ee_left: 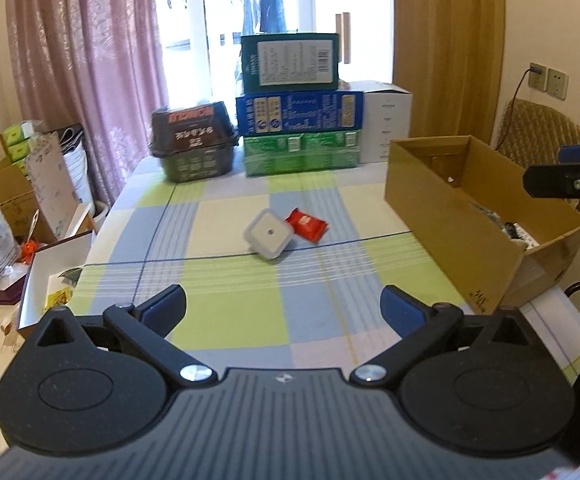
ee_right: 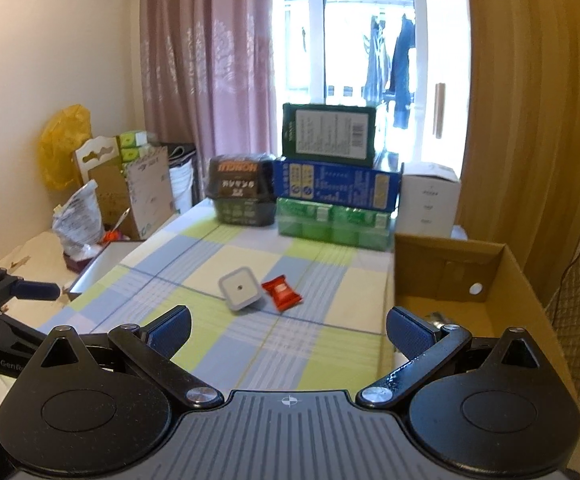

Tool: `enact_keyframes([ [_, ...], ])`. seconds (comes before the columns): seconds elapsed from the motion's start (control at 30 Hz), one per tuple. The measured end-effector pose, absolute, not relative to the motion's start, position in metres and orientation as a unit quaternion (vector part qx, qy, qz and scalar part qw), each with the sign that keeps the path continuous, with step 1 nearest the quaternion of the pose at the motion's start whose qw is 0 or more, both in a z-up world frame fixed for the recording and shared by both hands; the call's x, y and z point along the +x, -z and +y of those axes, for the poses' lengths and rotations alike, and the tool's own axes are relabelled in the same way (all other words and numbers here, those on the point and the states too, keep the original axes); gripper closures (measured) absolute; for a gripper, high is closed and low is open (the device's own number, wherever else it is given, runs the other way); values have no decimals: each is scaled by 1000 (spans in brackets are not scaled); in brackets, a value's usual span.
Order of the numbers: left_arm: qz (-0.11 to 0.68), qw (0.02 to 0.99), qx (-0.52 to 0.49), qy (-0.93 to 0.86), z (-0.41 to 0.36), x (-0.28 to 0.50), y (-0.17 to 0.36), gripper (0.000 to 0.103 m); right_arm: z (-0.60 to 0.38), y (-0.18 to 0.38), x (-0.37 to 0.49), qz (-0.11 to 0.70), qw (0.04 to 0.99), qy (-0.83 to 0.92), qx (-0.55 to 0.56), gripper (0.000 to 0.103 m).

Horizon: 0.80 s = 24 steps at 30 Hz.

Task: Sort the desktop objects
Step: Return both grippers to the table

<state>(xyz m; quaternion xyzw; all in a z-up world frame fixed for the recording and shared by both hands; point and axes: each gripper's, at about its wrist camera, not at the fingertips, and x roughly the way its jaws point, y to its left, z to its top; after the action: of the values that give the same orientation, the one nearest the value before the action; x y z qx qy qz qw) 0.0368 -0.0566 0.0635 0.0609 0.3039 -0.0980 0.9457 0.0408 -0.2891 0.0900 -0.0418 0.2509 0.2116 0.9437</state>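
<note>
Left tool [ee_left: 282, 312]: jaws spread wide, nothing between them, hovering over the checked surface [ee_left: 218, 320]. Ahead of it and slightly left of centre sits the white square container [ee_left: 268, 239], tipped up on an edge so its flat face with the small centre dot points back toward the tool. Touching its right side, the red snack packet [ee_left: 305, 225] lies flat, long axis running diagonally from near-right to far-left. Further right of the tool, the open cardboard box [ee_left: 449, 216] stands on the surface with a few items already inside.

Right tool [ee_right: 289, 330]: also fully open, empty. Container and packet are ahead, a bit left of its centre; the box is just beside its right finger.

Handling, as a guess: container looks like light rigid plastic with smooth, possibly slippery sides; best pinched across two opposite side walls, and it may rock since it sits tilted. Packet looks light, soft, crinkly foil; grab across the short width at mid-body, gently, since contents may crush.

Both things are not yet sorted into the box.
</note>
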Motion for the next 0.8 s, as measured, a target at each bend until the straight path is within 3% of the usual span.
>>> enact_keyframes([
  [0.43,330,936,75,95,-30,57,-33,1,-255,-52,65,282,933,-215,-61,2],
  [0.8,317,935,124,102,-23,108,0,1,-228,-4,140,320,920,-218,-55,2],
])
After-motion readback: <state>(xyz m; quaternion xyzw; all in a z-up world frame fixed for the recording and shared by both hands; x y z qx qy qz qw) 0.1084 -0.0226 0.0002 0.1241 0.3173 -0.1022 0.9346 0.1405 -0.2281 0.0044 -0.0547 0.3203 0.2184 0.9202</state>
